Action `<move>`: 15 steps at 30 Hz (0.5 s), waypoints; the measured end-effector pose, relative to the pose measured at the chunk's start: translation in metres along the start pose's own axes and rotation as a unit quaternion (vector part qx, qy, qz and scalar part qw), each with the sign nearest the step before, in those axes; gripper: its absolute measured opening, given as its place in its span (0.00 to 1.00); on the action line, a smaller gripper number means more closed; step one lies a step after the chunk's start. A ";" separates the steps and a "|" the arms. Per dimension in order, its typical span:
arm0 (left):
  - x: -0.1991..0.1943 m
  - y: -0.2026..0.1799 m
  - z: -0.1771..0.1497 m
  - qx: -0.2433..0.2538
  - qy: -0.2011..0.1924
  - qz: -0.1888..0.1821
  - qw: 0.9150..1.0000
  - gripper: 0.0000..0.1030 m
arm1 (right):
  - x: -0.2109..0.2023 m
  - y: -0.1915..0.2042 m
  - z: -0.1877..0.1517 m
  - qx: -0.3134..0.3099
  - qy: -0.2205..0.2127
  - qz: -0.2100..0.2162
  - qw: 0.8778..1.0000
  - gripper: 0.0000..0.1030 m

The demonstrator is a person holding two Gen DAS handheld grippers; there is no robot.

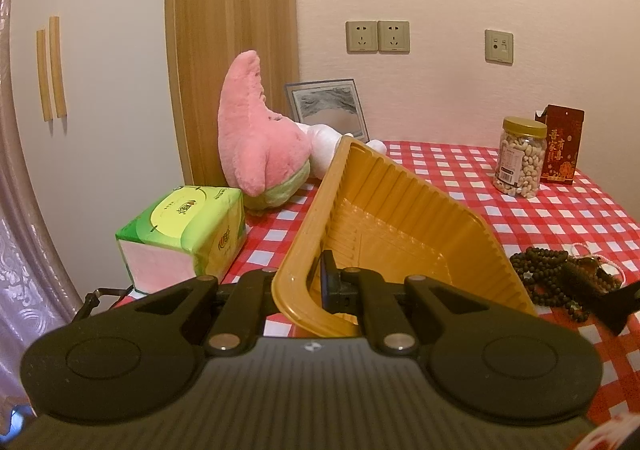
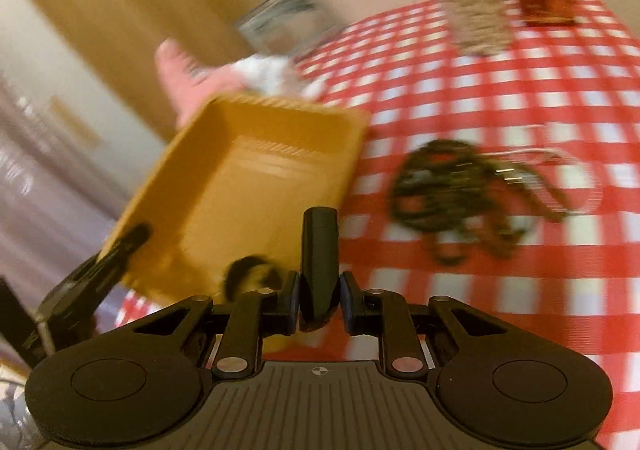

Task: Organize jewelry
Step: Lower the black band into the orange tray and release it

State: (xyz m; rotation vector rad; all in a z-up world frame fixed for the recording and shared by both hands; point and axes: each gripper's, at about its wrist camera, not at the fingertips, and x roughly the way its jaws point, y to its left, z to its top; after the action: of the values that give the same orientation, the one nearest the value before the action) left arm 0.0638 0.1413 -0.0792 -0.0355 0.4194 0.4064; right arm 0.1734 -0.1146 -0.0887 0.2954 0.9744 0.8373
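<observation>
Judging by its thin ribbed walls, the orange tray (image 1: pixel 400 218) looked light and slightly flexible, tipped up off the checked tablecloth (image 1: pixel 560 218). The left gripper (image 1: pixel 320 286) was clenched on the tray's near rim, a fair hold, though a thin lip could flex or slip if swung.

The dark bead strands (image 1: pixel 548 274) lay heaped at 3 o'clock of the tray, just beside it: limp, tangle-prone, best lifted by a bunched loop rather than a single bead.

The right gripper (image 2: pixel 320 298) was closed on a dark stubby piece (image 2: pixel 319 250); what it was I couldn't tell. Right view badly smeared. Heap's far edge was cut off; the paler cord and clasp there were unclear. A small dark thing (image 2: pixel 252 274) sat by the tray's low edge, unidentifiable
</observation>
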 end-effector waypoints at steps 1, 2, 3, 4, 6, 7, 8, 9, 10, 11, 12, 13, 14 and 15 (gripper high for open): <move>0.000 0.000 0.000 -0.001 0.000 0.000 1.000 0.08 | 0.008 0.008 -0.002 -0.006 0.006 0.004 1.000 0.20; 0.000 0.000 0.000 -0.001 0.001 0.000 1.000 0.08 | 0.016 0.014 -0.003 -0.009 0.012 0.007 1.000 0.20; 0.000 0.000 0.000 0.000 0.000 0.000 1.000 0.08 | 0.024 0.019 -0.004 -0.011 0.017 0.010 1.000 0.20; 0.000 0.000 0.000 0.000 0.000 0.000 1.000 0.08 | 0.031 0.023 -0.004 -0.012 0.020 0.011 1.000 0.20; 0.000 0.000 0.000 0.000 0.001 0.000 1.000 0.08 | 0.043 0.028 -0.005 -0.019 0.028 0.011 0.999 0.20; 0.000 0.000 0.000 -0.001 0.002 0.000 1.000 0.08 | 0.049 0.032 -0.006 -0.024 0.030 0.009 0.999 0.20; 0.000 0.000 0.000 0.000 0.001 0.000 1.000 0.08 | 0.055 0.035 -0.006 -0.027 0.034 0.006 0.999 0.20; 0.000 0.000 0.000 0.000 0.001 -0.001 1.000 0.08 | 0.059 0.037 -0.006 -0.028 0.037 0.005 0.999 0.20; 0.000 0.000 0.000 -0.001 0.001 -0.001 1.000 0.08 | 0.064 0.038 -0.005 -0.028 0.039 0.002 0.999 0.20; -0.001 0.000 -0.001 -0.001 0.000 -0.001 1.000 0.08 | 0.066 0.039 -0.005 -0.027 0.039 0.001 0.999 0.20; -0.001 0.000 -0.001 -0.001 0.000 -0.002 1.000 0.07 | 0.069 0.040 -0.006 -0.027 0.037 -0.003 0.999 0.20; -0.001 0.001 -0.001 -0.001 0.000 -0.004 1.000 0.07 | 0.071 0.041 -0.006 -0.027 0.037 -0.009 0.999 0.20; -0.001 0.001 -0.001 -0.002 0.000 -0.006 1.000 0.07 | 0.072 0.041 -0.006 -0.027 0.037 -0.011 0.999 0.20; -0.001 0.002 -0.001 -0.001 0.000 -0.007 1.000 0.07 | 0.071 0.043 -0.007 -0.027 0.034 -0.013 0.999 0.20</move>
State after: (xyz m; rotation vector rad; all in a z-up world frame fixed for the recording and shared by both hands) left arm 0.0618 0.1424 -0.0798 -0.0403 0.4180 0.3932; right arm 0.1674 -0.0348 -0.1113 0.2089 1.0143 0.8532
